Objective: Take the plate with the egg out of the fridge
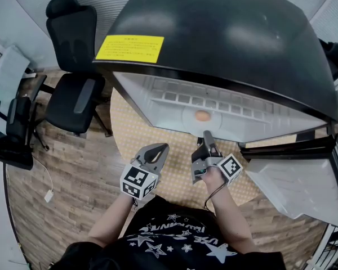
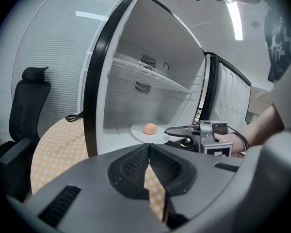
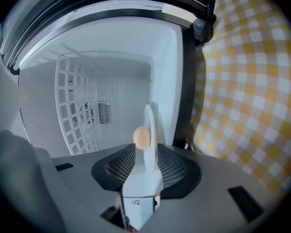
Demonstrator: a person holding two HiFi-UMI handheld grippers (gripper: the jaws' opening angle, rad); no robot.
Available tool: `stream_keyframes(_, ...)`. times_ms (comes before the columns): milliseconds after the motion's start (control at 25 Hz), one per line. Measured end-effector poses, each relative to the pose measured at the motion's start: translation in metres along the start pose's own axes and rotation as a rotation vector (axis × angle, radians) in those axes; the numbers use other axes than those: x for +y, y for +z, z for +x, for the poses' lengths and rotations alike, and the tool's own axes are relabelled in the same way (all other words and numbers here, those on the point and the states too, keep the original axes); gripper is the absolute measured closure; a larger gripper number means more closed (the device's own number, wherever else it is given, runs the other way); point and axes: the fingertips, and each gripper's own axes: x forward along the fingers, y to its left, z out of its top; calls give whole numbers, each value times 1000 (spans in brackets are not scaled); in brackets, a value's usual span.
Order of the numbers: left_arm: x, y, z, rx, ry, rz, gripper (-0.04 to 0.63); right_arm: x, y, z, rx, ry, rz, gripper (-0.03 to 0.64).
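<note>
A small fridge point(image 1: 214, 38) stands open on the table. On its floor lies a white plate point(image 1: 187, 117) with a brown egg point(image 1: 201, 115) on it. My right gripper point(image 1: 207, 136) reaches into the opening, turned on its side, and its jaws stand open around the plate's near rim point(image 3: 149, 125); the egg point(image 3: 142, 137) shows just past them. From the left gripper view, the right gripper point(image 2: 177, 132) has one jaw above and one below the plate point(image 2: 138, 130). My left gripper point(image 1: 160, 149) hangs shut and holds nothing, in front of the fridge and left of the plate.
The fridge rests on a round table with a yellow checked cloth point(image 1: 129, 128). Its door point(image 1: 293, 179) is swung open to the right. A wire shelf point(image 2: 150, 79) spans the inside above the plate. A black office chair point(image 1: 73, 66) stands at the left on the wooden floor.
</note>
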Motion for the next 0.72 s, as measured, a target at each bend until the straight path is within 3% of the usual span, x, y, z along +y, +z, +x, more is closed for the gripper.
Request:
stream_keyframes(200, -1, 0, 2, 0, 1, 0, 588, 4, 4, 8, -9, 6, -12, 476)
stream_keyframes(400, 0, -1, 0, 4, 8, -3, 588, -6, 3, 9, -26, -46, -24, 568)
stream_keyframes(720, 3, -1, -7, -3, 19, -1, 588, -5, 4, 7, -28, -41, -24, 583)
